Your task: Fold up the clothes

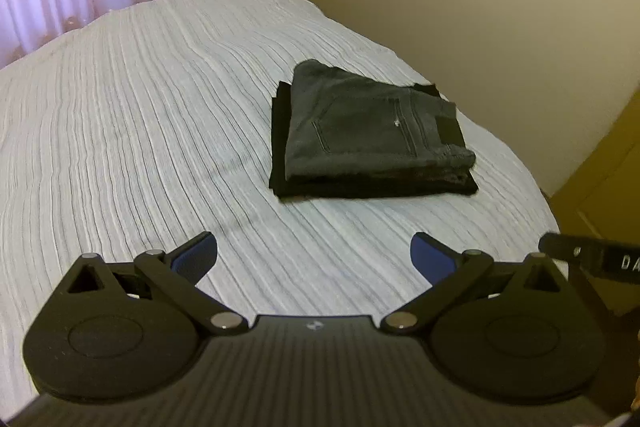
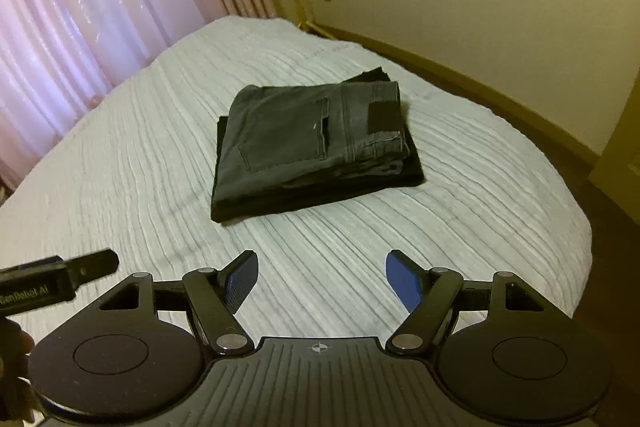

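Both the left gripper (image 1: 314,255) and right gripper (image 2: 322,275) hold their jaws spread and empty. The folded jeans (image 2: 316,143) lie on the bed (image 2: 120,167) well ahead of both, dead ahead of the right jaws and off to the right of the left ones, so the right looks nearer.

both wrist views look steeply down from above the bed (image 1: 120,131), not close; shared: folded jeans (image 1: 372,131) mid-bed, curtains (image 2: 80,11).
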The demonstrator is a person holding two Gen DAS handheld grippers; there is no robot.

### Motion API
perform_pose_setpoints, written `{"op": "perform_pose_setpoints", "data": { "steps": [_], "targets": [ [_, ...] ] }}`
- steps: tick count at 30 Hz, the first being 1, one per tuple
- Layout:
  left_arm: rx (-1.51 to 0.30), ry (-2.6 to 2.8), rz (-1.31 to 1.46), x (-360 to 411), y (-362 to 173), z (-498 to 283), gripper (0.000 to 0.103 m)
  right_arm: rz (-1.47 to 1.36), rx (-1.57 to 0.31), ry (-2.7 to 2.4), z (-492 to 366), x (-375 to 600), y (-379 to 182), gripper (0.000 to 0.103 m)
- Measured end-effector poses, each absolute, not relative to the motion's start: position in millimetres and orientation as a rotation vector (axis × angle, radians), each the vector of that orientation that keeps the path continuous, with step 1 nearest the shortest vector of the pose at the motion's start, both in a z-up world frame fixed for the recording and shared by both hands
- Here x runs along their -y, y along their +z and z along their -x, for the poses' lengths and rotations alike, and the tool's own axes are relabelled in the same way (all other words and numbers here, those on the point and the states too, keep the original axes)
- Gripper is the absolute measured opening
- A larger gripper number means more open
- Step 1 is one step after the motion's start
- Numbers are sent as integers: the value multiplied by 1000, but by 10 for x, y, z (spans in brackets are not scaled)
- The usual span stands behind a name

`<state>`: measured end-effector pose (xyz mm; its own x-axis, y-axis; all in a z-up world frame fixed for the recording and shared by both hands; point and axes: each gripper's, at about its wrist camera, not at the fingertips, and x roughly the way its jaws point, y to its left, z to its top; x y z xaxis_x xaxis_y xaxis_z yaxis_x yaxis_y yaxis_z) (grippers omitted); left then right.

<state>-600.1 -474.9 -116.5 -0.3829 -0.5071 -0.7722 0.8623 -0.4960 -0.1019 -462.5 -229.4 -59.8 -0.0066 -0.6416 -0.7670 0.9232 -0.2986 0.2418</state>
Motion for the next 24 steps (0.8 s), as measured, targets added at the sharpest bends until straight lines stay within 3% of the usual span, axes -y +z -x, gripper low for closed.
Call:
{"op": "perform_pose_setpoints", "data": {
  "steps": [17, 24],
  "targets": [
    [-435, -1971, -845, 4586, -945, 6297, 100, -940, -408, -1642, 4670, 2152, -425, 74],
    [-504, -1930, -873, 4624, -969, 6471, 100, -928, -437, -1595, 4868, 2306, -395, 74]
  ]
}}
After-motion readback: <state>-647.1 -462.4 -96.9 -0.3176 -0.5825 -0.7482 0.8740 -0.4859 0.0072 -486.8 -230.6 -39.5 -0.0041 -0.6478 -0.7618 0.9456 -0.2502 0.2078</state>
